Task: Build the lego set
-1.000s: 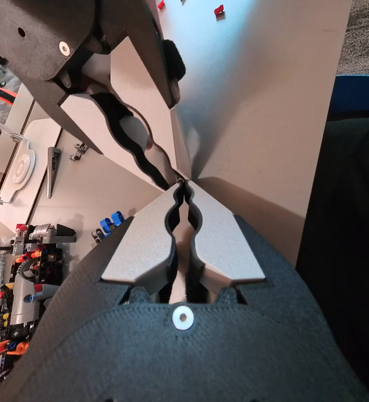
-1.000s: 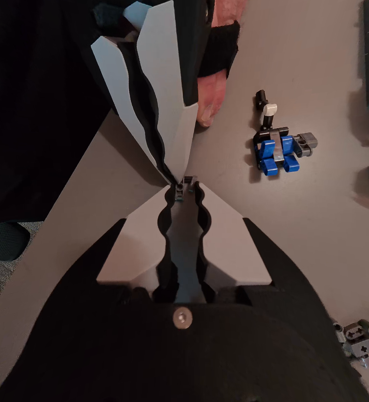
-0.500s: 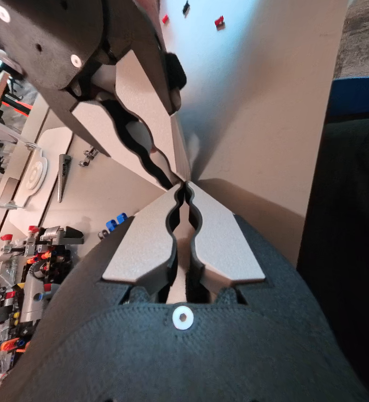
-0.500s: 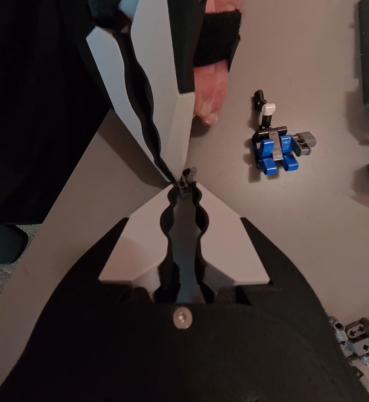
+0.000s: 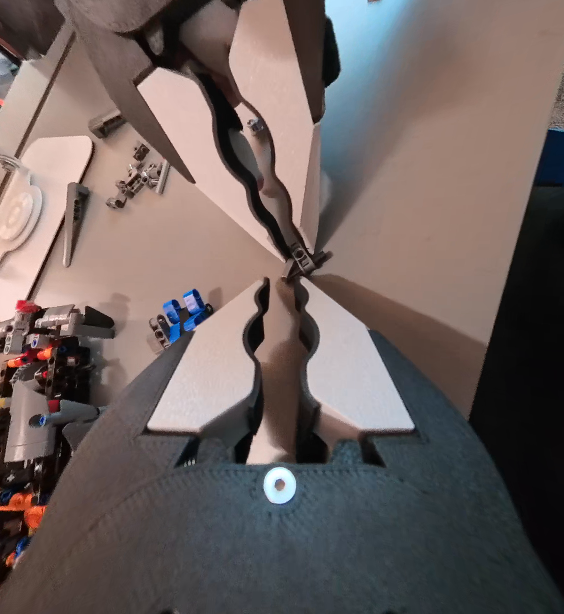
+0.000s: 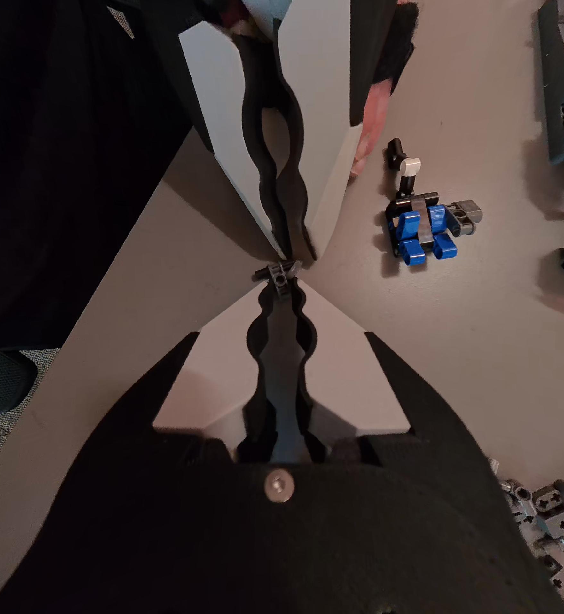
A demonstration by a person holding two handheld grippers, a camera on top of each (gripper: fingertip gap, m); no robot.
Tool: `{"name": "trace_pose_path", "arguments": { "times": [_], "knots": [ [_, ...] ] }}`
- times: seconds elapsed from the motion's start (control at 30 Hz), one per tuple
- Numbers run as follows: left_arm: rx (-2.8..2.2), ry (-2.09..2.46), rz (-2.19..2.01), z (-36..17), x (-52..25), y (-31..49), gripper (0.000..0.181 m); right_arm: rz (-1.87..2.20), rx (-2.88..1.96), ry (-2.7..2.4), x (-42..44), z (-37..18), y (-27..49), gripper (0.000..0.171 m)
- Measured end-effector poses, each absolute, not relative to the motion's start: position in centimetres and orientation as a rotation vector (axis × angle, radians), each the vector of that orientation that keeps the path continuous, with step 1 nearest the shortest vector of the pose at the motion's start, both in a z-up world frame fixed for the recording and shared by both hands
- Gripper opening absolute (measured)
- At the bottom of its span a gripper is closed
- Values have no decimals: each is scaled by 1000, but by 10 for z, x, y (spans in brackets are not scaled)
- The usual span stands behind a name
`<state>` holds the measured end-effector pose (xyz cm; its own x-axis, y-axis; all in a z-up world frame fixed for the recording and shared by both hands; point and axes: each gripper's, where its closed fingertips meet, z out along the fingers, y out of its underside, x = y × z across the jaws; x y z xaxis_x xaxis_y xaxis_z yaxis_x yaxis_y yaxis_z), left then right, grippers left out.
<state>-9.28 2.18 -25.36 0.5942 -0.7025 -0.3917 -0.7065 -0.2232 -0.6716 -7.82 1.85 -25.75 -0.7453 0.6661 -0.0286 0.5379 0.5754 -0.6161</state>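
A small dark grey connector (image 6: 278, 279) with a black pin through it sits between my right gripper's (image 6: 279, 292) tips, which are shut on it just above the table. In the left wrist view the same connector (image 5: 302, 262) hangs at the tip of the right gripper (image 5: 299, 249), which comes down from above. My left gripper (image 5: 281, 282) faces it tip to tip, jaws a little apart and empty, with the pin's end at their mouth. It also shows in the right wrist view (image 6: 295, 257), reaching down from the top.
A blue and black sub-assembly (image 6: 417, 232) lies on the table to the right, also in the left wrist view (image 5: 181, 315). The large part-built model (image 5: 31, 382) stands at the left. Loose grey parts (image 5: 137, 181) and a grey wedge (image 5: 74, 219) lie beyond. The table edge (image 5: 506, 299) is close. Less than 4 cm separates the two grippers' tips.
My left gripper's jaws were shut tip to tip and now stand slightly apart. My right gripper closed on the connector, which now carries the pin crosswise.
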Motion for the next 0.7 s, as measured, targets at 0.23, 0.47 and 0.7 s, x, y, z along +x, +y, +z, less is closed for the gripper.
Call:
{"name": "trace_pose_path", "arguments": {
  "times": [0.23,0.47,0.7],
  "knots": [
    [-1957,1149,-29,-255,-90,20,7,907,-1006,-2598,-78,-258,18,8],
    [-1946,1161,-11,-255,-88,21,5,886,-1015,-2583,-77,-257,18,10],
    [-1934,1173,13,-256,-85,22,1,880,-1025,-2570,-75,-257,18,14]
  ]
}}
